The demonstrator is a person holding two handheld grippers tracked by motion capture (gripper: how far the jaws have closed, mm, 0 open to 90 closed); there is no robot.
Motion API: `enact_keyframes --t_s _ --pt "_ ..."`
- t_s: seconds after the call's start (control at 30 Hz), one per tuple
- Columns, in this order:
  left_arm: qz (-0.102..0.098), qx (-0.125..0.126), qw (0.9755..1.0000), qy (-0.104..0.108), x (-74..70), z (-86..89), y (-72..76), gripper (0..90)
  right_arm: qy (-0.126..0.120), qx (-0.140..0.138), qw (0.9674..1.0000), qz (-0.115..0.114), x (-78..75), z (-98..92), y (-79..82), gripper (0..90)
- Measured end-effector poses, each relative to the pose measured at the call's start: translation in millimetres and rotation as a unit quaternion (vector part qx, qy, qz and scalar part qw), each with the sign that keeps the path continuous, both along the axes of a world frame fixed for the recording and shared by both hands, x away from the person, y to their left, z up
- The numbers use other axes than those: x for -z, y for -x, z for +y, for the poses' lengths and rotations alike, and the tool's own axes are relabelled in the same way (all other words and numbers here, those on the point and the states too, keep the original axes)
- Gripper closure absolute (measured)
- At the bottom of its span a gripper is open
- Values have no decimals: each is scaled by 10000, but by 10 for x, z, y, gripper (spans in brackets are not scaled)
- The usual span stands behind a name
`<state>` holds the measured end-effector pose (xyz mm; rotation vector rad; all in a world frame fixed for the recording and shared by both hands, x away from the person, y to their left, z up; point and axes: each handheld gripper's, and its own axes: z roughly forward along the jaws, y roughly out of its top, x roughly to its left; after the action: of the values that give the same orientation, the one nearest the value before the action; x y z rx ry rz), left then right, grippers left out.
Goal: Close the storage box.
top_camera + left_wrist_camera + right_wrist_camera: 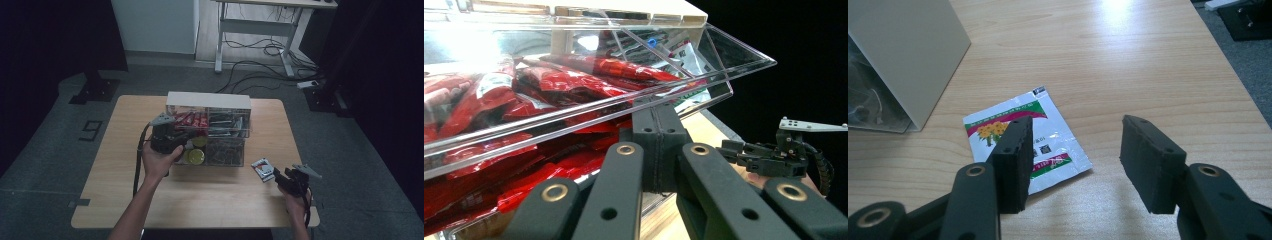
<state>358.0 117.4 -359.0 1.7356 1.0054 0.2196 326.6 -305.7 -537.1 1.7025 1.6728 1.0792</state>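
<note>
A clear plastic drawer organizer (227, 150) stands mid-table under a white top. Its upper left drawer (589, 107) holds red packets (569, 80). My left gripper (179, 135) is at that drawer's front, held by a hand. In the left gripper view its jaws (656, 127) are pressed together, tips against the clear front wall's lower edge; I cannot tell whether a thin lip is pinched. A small white packet (1048, 135) with green and red stripes and yellow flowers lies flat on the table (262, 169). My right gripper (1077, 135) stands open just above it, its left pad over the packet, gripping nothing.
Round yellow-green items (195, 156) sit in the lower left drawer, dark items (225, 125) in the right ones. The organizer's beige side wall (908, 50) is left of the right gripper. The table's right edge (300, 165) is close to the right hand.
</note>
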Motion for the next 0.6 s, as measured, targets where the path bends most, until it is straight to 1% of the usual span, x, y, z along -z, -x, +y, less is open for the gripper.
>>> enact_keyframes --t_s 0.17,0.3,0.33,0.4,0.43,0.5,0.6 --pt "6 21 10000 16 17 -6 3 897 3 -40 10000 26 -1 18 1 470" --pt "-69 0 10000 15 13 -12 18 880 -1 -45 10000 20 5 21 -3 469" --pt "-91 5 10000 11 11 -12 21 867 -5 -44 10000 31 2 16 0 469" --pt "-170 26 9998 -78 11 -21 39 830 -35 -32 10000 7 0 10 2 469" --pt "-223 31 9996 -167 12 -29 54 819 -36 -35 10000 1 -2 7 3 469" --pt "-315 45 9992 -248 16 -33 79 779 -51 -40 10000 0 -8 1 5 469" --pt "-382 128 9989 -245 23 -19 105 700 -65 -58 10000 -5 -10 8 6 469"
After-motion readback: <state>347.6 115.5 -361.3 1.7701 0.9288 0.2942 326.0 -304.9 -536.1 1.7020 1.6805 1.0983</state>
